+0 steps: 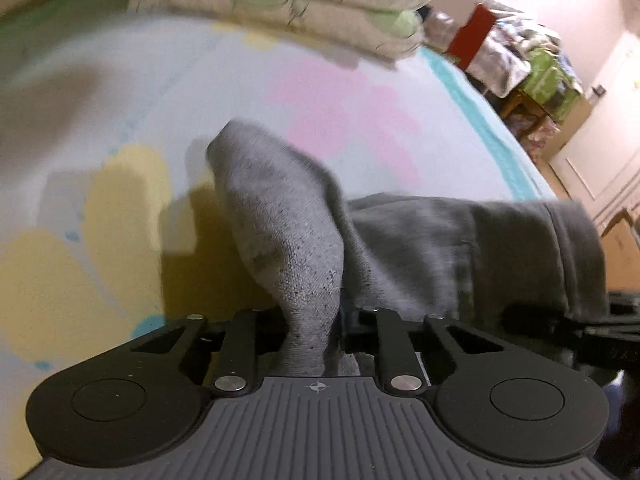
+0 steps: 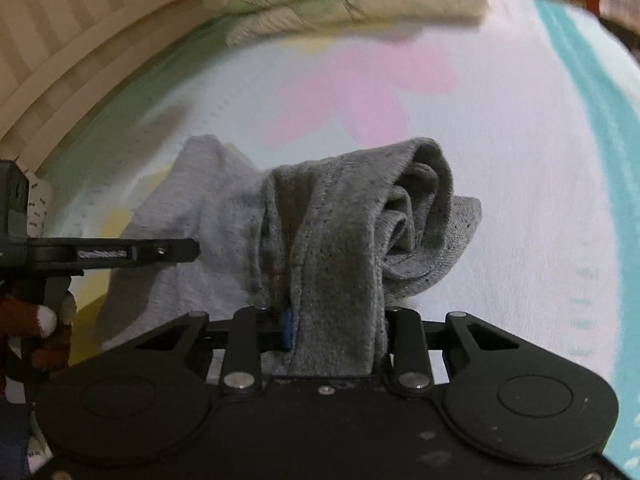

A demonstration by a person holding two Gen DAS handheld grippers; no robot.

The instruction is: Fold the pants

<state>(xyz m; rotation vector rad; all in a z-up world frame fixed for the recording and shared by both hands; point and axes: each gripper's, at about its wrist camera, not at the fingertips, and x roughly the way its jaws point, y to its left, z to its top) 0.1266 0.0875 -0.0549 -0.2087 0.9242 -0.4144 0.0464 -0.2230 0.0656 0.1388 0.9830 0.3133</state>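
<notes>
Grey pants (image 1: 420,248) hang bunched above a bed, held by both grippers. My left gripper (image 1: 316,320) is shut on a fold of the grey fabric; its fingers are hidden under the cloth. The rest of the pants drapes off to its right. My right gripper (image 2: 336,320) is shut on a thick rolled band of the same pants (image 2: 340,240), which covers its fingertips. The left gripper (image 2: 176,252) also shows at the left edge of the right wrist view, side-on, against the lighter grey cloth.
The bed sheet (image 1: 200,100) is pale with pink and yellow flower shapes and a teal border (image 2: 592,92). A folded cream and green quilt (image 1: 288,4) lies at the far end. A slatted headboard (image 2: 60,40) is at left. Cluttered furniture (image 1: 532,68) stands beyond the bed.
</notes>
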